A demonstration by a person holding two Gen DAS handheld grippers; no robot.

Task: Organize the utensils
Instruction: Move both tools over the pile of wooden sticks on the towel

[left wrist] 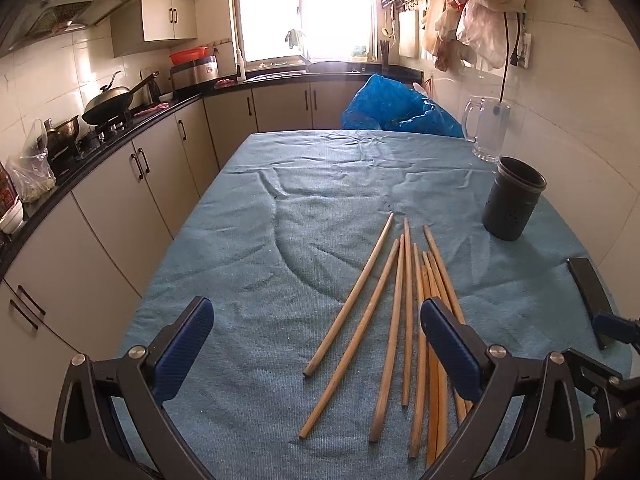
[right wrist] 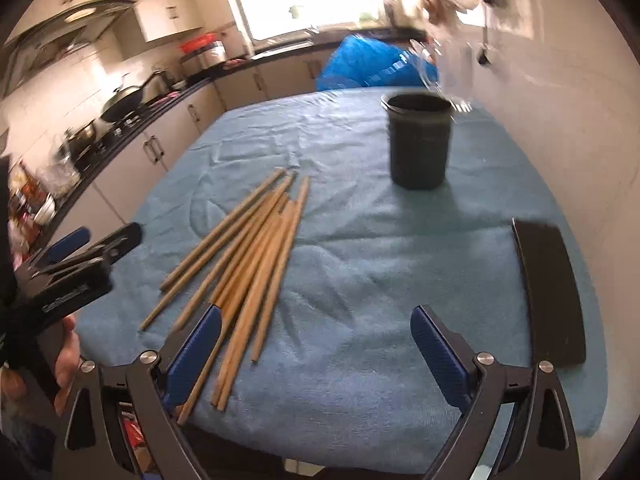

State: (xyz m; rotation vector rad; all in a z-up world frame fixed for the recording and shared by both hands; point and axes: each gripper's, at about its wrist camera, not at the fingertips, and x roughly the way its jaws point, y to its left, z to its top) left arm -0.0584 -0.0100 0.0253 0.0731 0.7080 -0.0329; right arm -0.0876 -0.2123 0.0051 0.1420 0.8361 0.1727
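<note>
While both grippers hang above the near edge of the table covered with a rumpled blue cloth [left wrist: 320, 184], neither holds anything. Left gripper [left wrist: 316, 344]: blue-padded fingers [left wrist: 182, 344] spread wide apart, nothing between the pads but cloth and chopstick ends. Right gripper [right wrist: 316, 344]: same, fingers [right wrist: 438, 350] wide apart, empty.

Loose fan of bare wooden chopsticks [left wrist: 404, 320] lies flat on the cloth, tips converging toward 12 o'clock in the left wrist view, butt ends splayed toward 6. The right-hand sticks of the fan pass under the left gripper's right finger; touching or not, cannot tell. In the right wrist view the same chopsticks [right wrist: 248, 264] run from 7 o'clock up toward 12, the nearest ends beside the right gripper's left finger.

Dark grey cylindrical utensil holder [left wrist: 514, 198] stands upright at 2 o'clock of the fan, well apart from it, open mouth up, inside not visible. Clear glass mug with handle [left wrist: 486, 128] stands just beyond the holder. Flat black rectangular slab [right wrist: 550, 292] lies at 3 o'clock near the table's right edge. Crumpled blue plastic bag [left wrist: 396, 110] sits behind the far edge at 12 o'clock. Right wrist view is motion-blurred.
</note>
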